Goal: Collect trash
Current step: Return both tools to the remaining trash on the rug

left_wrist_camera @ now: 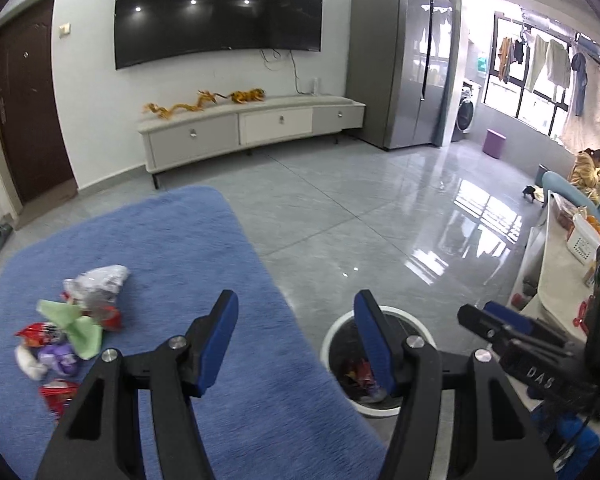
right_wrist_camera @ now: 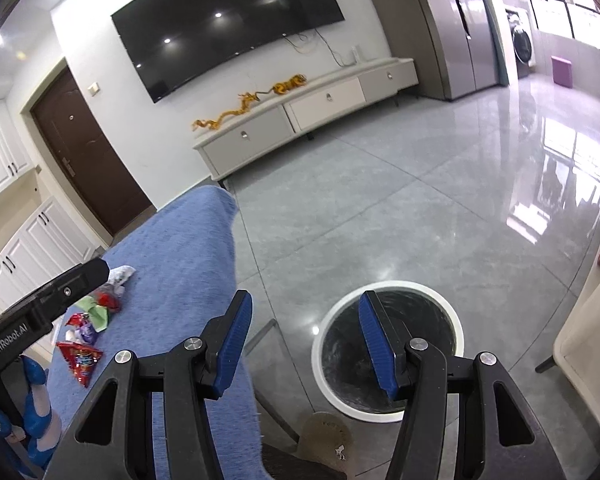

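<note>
A pile of trash (left_wrist_camera: pixel 70 322) lies on the blue cloth surface (left_wrist_camera: pixel 172 264): a silver bag (left_wrist_camera: pixel 100 284), a green paper (left_wrist_camera: pixel 76 320), red wrappers (left_wrist_camera: pixel 58 396), a purple wrapper. It also shows in the right wrist view (right_wrist_camera: pixel 90 322). A white-rimmed bin (left_wrist_camera: pixel 366 360) with a dark liner stands on the floor to the right; it holds some wrappers. It also shows in the right wrist view (right_wrist_camera: pixel 388 344). My left gripper (left_wrist_camera: pixel 296 340) is open and empty over the cloth's right edge. My right gripper (right_wrist_camera: pixel 304 340) is open and empty beside the bin.
Grey tiled floor (left_wrist_camera: pixel 360 208) stretches ahead to a TV stand (left_wrist_camera: pixel 252 124) and wall TV. A fridge (left_wrist_camera: pixel 400 60) stands back right. A pale table (left_wrist_camera: pixel 560 264) with items is at right. A person (left_wrist_camera: pixel 588 172) sits far right.
</note>
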Demonstrator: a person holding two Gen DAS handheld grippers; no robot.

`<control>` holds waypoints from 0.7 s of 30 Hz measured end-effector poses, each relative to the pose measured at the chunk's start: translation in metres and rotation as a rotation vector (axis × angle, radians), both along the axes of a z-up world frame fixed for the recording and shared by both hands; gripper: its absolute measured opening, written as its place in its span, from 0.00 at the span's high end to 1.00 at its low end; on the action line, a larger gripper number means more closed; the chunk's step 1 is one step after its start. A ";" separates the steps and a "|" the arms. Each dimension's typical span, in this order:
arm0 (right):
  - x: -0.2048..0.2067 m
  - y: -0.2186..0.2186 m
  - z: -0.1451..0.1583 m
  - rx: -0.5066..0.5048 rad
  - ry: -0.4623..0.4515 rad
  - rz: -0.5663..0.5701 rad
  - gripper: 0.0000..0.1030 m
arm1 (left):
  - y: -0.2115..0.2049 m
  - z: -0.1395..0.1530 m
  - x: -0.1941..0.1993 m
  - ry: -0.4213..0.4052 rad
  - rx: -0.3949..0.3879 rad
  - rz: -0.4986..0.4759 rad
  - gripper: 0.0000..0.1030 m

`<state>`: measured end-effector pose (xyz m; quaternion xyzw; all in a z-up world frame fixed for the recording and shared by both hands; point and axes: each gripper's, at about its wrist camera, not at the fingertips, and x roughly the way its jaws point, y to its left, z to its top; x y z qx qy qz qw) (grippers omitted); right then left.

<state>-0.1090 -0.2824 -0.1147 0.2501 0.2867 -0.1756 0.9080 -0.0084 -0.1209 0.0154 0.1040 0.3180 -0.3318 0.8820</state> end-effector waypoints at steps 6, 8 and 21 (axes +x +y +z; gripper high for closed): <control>0.003 0.022 0.016 -0.035 -0.014 0.031 0.46 | 0.027 0.013 -0.011 -0.045 -0.006 0.012 0.43; 0.003 0.029 0.020 -0.047 -0.017 0.041 0.46 | 0.037 0.017 -0.013 -0.060 -0.014 0.022 0.43; 0.022 0.077 0.054 -0.147 -0.020 0.107 0.46 | 0.124 0.027 0.010 -0.069 -0.103 0.140 0.43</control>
